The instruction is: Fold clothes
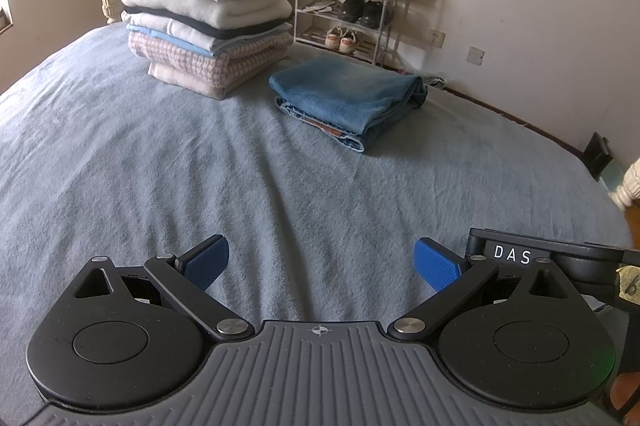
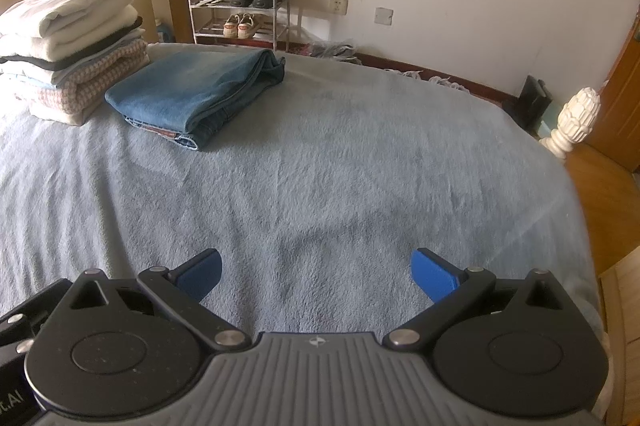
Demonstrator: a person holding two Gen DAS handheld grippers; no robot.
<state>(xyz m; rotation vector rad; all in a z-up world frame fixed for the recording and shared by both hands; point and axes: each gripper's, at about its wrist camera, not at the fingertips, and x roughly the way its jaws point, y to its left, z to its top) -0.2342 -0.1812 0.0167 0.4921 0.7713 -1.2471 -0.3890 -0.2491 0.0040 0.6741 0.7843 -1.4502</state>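
From the left wrist camera, the left tongs (image 1: 321, 264) hang spread wide and empty over the near part of the bed (image 1: 120, 153). Folded jeans (image 1: 348, 97) lie towards the bed's far edge, just beside a tall stack of folded clothes (image 1: 208, 21) at the far left corner. A shoe rack (image 1: 344, 9) stands beyond.

From the right wrist camera, the right tongs (image 2: 316, 272) are likewise released, grasping nothing, above bare blanket. The jeans (image 2: 192, 85) sit near the far left, beside the stack (image 2: 68, 41).
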